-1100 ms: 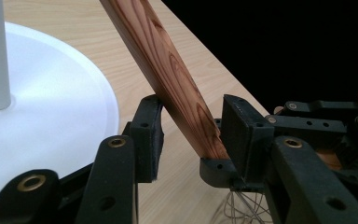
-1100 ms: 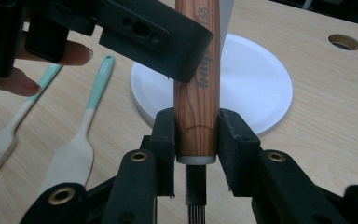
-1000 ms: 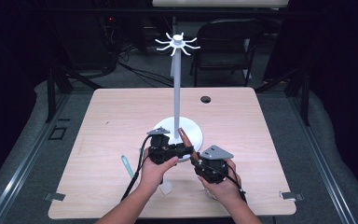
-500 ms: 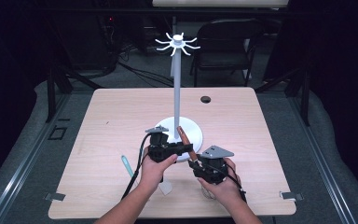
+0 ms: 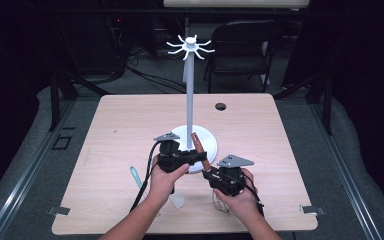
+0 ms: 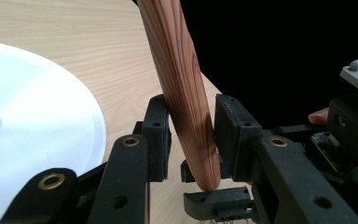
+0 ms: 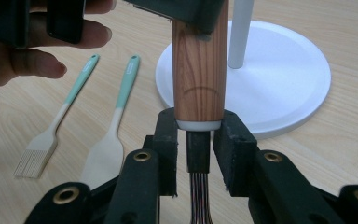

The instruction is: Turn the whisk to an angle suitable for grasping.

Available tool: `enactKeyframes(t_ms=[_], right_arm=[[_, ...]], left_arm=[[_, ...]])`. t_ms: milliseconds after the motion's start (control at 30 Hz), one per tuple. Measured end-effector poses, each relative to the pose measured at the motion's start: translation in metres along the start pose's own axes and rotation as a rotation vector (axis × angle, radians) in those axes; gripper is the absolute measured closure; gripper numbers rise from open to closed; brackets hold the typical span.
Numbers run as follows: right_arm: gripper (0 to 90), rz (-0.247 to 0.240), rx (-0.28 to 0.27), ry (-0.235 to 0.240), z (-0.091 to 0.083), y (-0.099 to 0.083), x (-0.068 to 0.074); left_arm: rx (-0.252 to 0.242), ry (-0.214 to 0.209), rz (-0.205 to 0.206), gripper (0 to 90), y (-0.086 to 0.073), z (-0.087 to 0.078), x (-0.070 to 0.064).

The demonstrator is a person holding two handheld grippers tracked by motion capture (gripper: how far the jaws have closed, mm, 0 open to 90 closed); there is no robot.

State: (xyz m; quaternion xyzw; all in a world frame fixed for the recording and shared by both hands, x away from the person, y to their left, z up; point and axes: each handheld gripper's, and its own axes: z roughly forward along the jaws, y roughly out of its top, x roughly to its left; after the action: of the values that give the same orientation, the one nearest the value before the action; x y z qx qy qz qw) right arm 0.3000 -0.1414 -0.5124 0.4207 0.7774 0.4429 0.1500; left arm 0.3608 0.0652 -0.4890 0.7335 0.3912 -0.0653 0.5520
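The table (image 5: 130,120) takes up the middle of the high view, and the white stand (image 5: 190,95) rises from its centre, its round base just above the two hands and its ring of hooks up at the top of the frame; that height is probably why the work is done close to the base, where a utensil can be readied for hanging. In the lower middle of the frame both tongs meet on one whisk (image 5: 200,151), which has a wooden handle and leans over the near edge of the base. The left tongs (image 5: 200,156) come in from the left and are pressed onto the handle partway up, as the left gripper view shows, with wood wedged between the two black jaws (image 6: 186,93); I judge this grip carries the weight. The right tongs (image 5: 209,175) sit below and to the right, closed around the black neck under the handle's white collar, wires (image 7: 199,196) running down between the jaws; that looks like a steadying or handover hold. At the left of the right gripper view a brush (image 7: 56,126) and a spatula (image 7: 114,126) lie flat on the table, well apart from the whisk, seemingly waiting their turn.
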Motion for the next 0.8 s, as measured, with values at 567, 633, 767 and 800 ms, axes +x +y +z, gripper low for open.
enactKeyframes(t_ms=[567,633,767,800], right_arm=[[71.6,-0.014,-0.064,-0.043,-0.005,0.002,0.005],[71.6,-0.011,-0.07,-0.043,-0.005,0.002,0.005],[71.6,-0.01,-0.073,-0.051,-0.005,0.002,0.005],[71.6,-0.008,-0.075,-0.053,-0.006,0.002,0.005]], left_arm=[[0.009,-0.016,0.009,67.1,-0.008,0.007,-0.011],[0.008,-0.018,0.005,67.5,-0.009,0.008,-0.012],[0.001,-0.016,-0.006,69.2,-0.011,0.009,-0.013],[0.002,-0.019,-0.007,69.7,-0.012,0.009,-0.013]])
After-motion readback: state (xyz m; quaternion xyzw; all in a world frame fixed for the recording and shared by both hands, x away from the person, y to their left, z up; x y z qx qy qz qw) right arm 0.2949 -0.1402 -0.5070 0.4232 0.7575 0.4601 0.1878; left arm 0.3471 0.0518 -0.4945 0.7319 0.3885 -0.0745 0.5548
